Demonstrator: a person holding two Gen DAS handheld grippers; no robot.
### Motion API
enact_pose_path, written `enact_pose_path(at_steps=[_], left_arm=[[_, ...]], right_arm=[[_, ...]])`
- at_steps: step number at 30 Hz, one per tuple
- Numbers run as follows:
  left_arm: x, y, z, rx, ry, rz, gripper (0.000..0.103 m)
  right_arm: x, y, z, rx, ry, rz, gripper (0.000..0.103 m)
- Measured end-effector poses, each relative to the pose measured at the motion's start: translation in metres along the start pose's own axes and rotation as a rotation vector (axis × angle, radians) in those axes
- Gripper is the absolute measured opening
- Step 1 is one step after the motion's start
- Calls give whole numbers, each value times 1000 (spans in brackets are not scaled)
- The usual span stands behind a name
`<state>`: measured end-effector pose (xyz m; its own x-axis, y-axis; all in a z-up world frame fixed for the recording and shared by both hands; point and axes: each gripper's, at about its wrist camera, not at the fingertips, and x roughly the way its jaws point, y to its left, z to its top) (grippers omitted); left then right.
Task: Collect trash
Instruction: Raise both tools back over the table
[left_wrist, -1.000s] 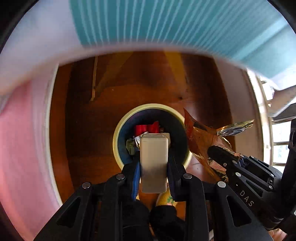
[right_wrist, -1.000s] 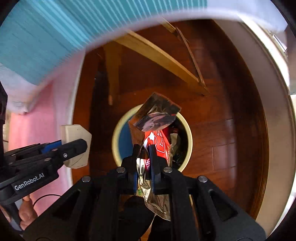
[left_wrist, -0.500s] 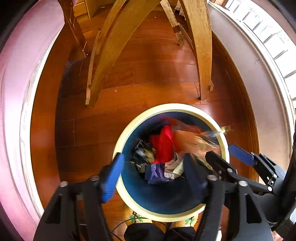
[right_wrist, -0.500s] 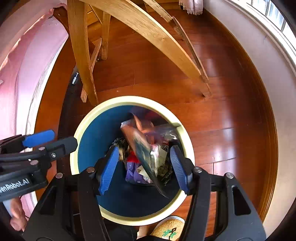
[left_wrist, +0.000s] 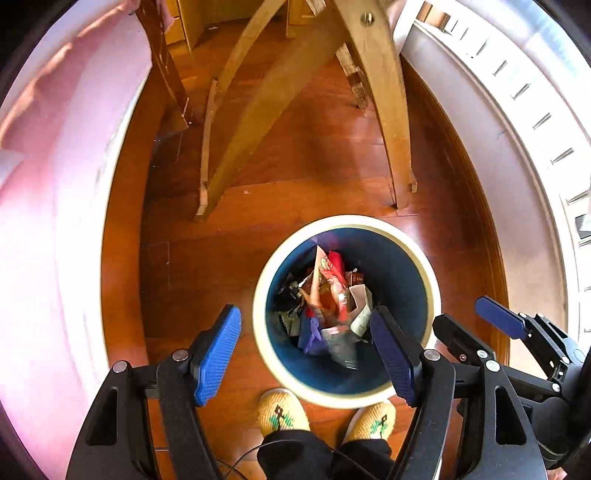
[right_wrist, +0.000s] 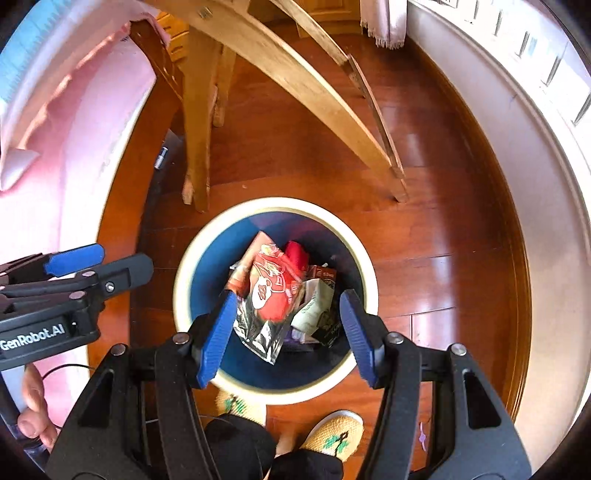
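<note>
Floorboards (left_wrist: 303, 155) fill most of what we see, glossy reddish wood with pale curved wooden chair legs (left_wrist: 391, 110) standing on them and a pink wall or panel off to one side. Sitting on the floor just in front of the legs is the bin (left_wrist: 430, 280), round, cream rim, deep blue inside, and that's where all the trash (left_wrist: 332, 295) has ended up. It lies loose at the bottom, well below both sets of jaws and touching neither.

We're holding the left gripper (left_wrist: 306, 354) over the bin's near-left edge, jaws spread wide after just opening up, nothing between the ribbed blue pads. The right gripper (right_wrist: 288, 332) hangs right above the bin mouth, jaws also freshly opened and empty.

The pile itself is a crumpled mess: a red-and-white snack bag (right_wrist: 275, 291) with a shiny foil lining on top, a pale folded carton (right_wrist: 314, 306) beside it, some purple and dark scraps underneath. Knitted yellow slippers (left_wrist: 282, 410) poke in at the bottom edge
</note>
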<state>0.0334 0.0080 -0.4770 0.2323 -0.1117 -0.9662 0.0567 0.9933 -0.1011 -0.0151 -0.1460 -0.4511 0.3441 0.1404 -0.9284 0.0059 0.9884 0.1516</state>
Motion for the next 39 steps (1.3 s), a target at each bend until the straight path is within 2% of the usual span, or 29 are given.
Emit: enact_pose_path(at_steps=[9,18,22,27,33,39], left_arm=[[-118,6,1,19,-31,-25,74],[-250,7,32,18,-113,-53,74],[-300,8,49,-2,-120,-79,74],[-360,2,65,10,-168,-99,74],[-418,-4,81,47,-235,-110,74],[-446,-8,93,61,-292,-132,74]], right_arm=[[-109,35,15,-1,-35,6,55],[-230,72,54,-13,-126,4,55],[-276,82,73,-18,-159,-17,55],[-332,96,91,-17,-204,-28,55],[-388,106,105,-17,-261,-43,55],[-426,111,118,-18,-326,-78,55]])
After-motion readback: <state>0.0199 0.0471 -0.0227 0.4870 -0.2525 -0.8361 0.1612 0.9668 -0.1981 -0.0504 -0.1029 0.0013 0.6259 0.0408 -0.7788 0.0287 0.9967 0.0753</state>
